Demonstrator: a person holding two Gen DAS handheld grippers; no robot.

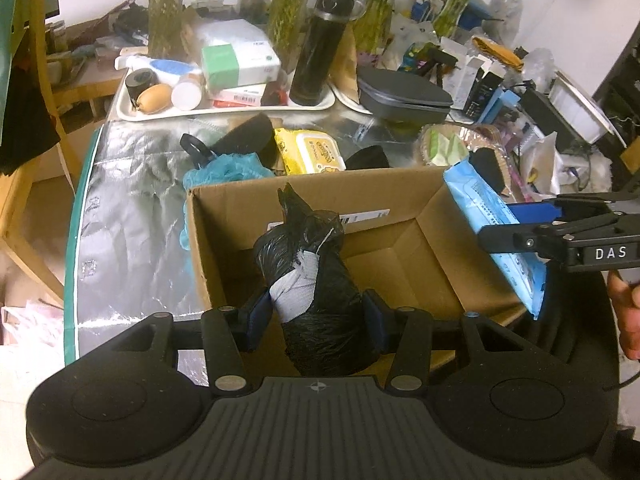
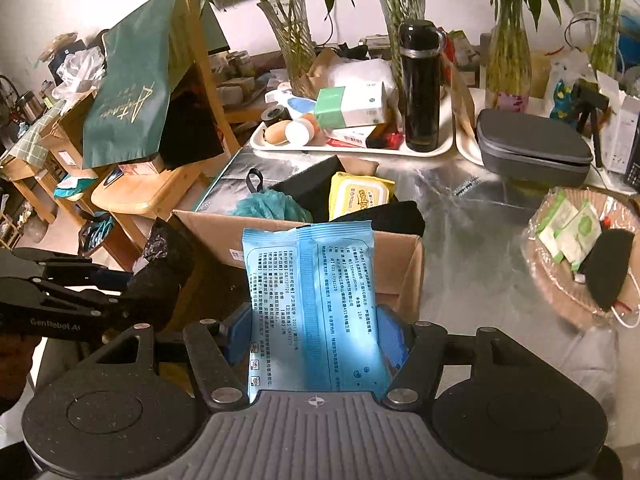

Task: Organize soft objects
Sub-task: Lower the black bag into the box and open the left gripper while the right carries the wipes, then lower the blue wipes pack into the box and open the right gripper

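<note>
"das" on the right gripper (image 1: 516,216); "genrobot.ai" on the left gripper (image 2: 120,280).

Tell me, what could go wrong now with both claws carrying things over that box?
The left gripper pinches a crumpled black bag roll that bulges past its fingers, so it might slip or unroll. The right gripper holds the blue wipes pack by its lower end, so the pack could flop against the cardboard box wall rather than drop inside. Both grippers hang close together over the box and might bump.

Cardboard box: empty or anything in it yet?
Empty as far as visible: cardboard box shows bare floor; black bag roll and blue pack remain gripped above it.
</note>
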